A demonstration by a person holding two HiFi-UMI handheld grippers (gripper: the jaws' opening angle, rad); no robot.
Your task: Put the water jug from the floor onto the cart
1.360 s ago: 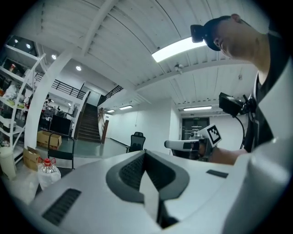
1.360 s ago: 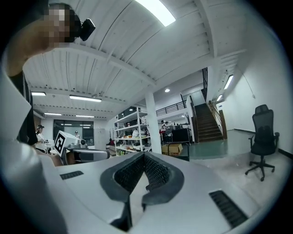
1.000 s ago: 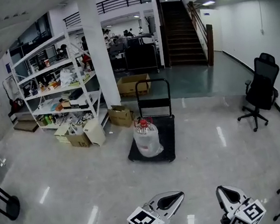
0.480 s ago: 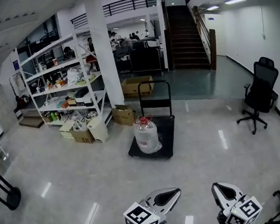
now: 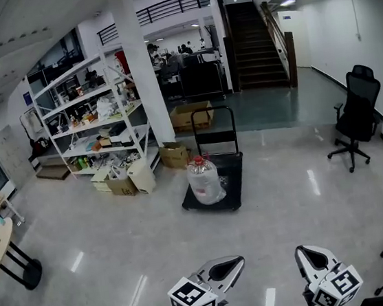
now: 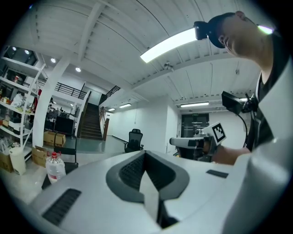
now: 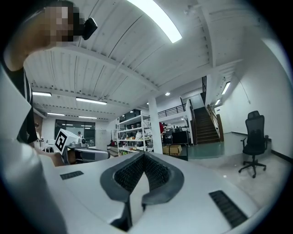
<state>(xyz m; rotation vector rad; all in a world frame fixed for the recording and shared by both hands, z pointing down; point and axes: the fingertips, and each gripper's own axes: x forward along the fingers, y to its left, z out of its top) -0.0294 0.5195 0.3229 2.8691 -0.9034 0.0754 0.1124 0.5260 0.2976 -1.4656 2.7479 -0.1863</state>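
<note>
**Jug on cart, both tools clenched and empty**

Open hall with a glossy grey floor (image 5: 82,224) streaked with light reflections. Staircase (image 5: 253,44) at the back, white column (image 5: 146,78) left of centre. A white shelving rack (image 5: 95,129) packed with clutter stands beside the column, with cardboard boxes (image 5: 119,185) on the floor at its foot.

Black flat cart (image 5: 235,178) sits mid-floor, its push handle (image 5: 213,111) upright at the far end. Black office chair (image 5: 357,118) is well apart to the right, near the wall.

Water jug (image 5: 204,180): clear with a red cap, standing upright on the cart deck, on the near-left part of it.

Left tool (image 5: 233,265) and right tool (image 5: 306,255) are at the bottom edge of the head view. They are side by side, apart from each other, both pointing up-frame toward the cart, with marker cubes (image 5: 194,301) at their rear ends. Left gripper view: jaws pressed together, nothing between them. Right gripper view: same, jaws together, nothing gripped.

Jug vs tools: well apart from both, with a stretch of floor between. It lies almost straight ahead of the left tool and ahead-left of the right tool. In the left gripper view the jug shows small and low at the left, off the jaw line, and the right tool shows off to the right. In the right gripper view the left tool shows off to the left, and I can't make out the jug there
</note>
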